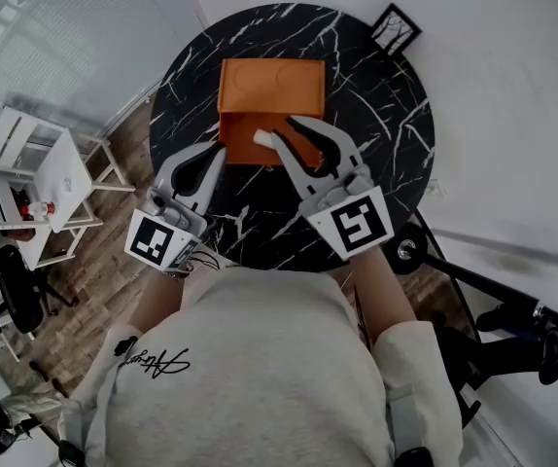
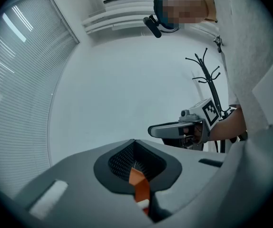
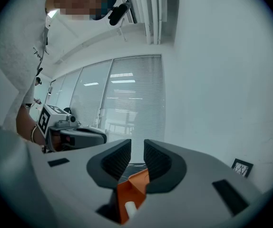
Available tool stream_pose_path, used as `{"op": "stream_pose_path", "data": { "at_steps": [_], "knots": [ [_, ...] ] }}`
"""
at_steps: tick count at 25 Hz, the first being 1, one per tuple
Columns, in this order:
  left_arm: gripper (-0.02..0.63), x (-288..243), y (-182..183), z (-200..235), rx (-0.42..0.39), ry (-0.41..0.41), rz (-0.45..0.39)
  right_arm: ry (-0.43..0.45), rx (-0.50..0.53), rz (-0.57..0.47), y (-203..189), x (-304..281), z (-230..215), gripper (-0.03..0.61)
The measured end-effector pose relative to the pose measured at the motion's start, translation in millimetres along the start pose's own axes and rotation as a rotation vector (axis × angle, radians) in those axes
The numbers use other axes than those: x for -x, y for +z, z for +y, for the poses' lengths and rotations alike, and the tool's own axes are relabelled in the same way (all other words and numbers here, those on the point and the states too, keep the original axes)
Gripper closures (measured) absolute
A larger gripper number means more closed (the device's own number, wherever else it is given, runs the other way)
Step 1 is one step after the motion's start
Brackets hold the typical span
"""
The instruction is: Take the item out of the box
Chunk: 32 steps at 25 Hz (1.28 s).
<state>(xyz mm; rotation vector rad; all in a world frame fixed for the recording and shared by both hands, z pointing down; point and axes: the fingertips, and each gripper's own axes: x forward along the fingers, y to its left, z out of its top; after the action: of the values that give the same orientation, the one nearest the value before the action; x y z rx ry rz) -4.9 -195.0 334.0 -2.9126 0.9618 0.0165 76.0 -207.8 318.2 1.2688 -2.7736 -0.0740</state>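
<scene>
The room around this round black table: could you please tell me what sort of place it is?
Probably an office or meeting room: wide windows with blinds, a coat stand and a wall air conditioner.

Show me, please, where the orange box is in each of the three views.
Head view: box at upper centre, on the black table.
Left gripper view: box as an orange strip low at centre, between the jaws.
Right gripper view: box as an orange corner low at centre, below the parted jaws.
Shared landmark: the right hand-held gripper, over the box in the head view, at right in the left gripper view.
</scene>
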Motion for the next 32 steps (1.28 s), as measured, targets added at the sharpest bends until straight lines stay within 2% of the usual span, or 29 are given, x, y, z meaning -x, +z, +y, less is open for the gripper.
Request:
{"op": "stream_pose_path", "data": {
  "at_steps": [11,18,32],
  "knots": [
    [0.611,8.4,-14.4,8.2,0.018,0.039,0.021,0.095,0.049,0.112,-33.9,-21.9,-0.2,0.462],
    [0.611,11.3,-19.1,10.3,0.024,0.051,0.031,0.137,0.096,0.144,-59.0,-38.1,-0.1,0.462],
    [0.611,15.6,-31.2,15.9,0.036,0.060,0.055,0.196,0.111,0.252,-102.5,-58.5,4.6,0.462]
  ]
}}
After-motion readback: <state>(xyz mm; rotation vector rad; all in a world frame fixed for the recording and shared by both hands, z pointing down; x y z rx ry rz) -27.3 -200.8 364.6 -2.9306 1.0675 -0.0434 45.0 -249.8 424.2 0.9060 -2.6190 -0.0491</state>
